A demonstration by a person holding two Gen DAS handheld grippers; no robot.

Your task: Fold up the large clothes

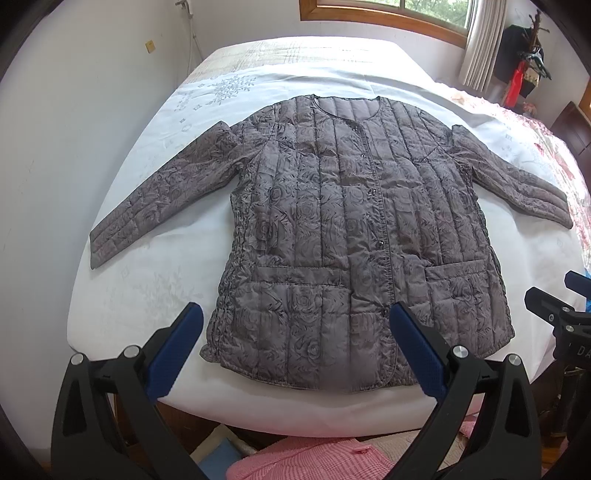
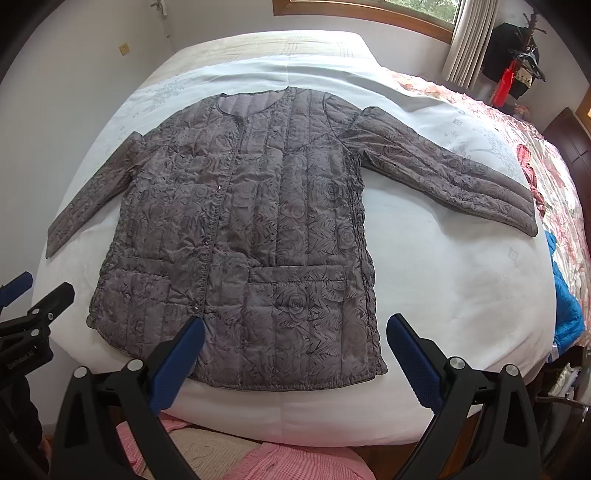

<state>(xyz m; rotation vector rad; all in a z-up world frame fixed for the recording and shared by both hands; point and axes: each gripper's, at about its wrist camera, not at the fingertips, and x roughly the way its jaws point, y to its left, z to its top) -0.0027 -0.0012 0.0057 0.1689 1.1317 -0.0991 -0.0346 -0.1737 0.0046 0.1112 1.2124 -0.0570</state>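
Note:
A grey quilted jacket (image 1: 351, 229) with a rose pattern lies flat and face up on the white bed (image 1: 147, 288), buttoned, both sleeves spread out to the sides. Its hem is toward me. In the left wrist view my left gripper (image 1: 295, 321) hovers open above the hem's left half, nothing between its blue pads. The right wrist view shows the same jacket (image 2: 251, 229) with my right gripper (image 2: 295, 328) open above the hem's right half, also holding nothing. Each gripper shows at the edge of the other's view: right gripper (image 1: 565, 306), left gripper (image 2: 33, 306).
A floral quilt (image 2: 554, 177) and a blue garment (image 2: 565, 306) lie on the bed's right side. Pink checked cloth (image 1: 314, 461) lies below the bed's near edge. A white wall (image 1: 44, 166) stands on the left, with a window (image 1: 399, 11) and curtain (image 1: 484, 40) at the back.

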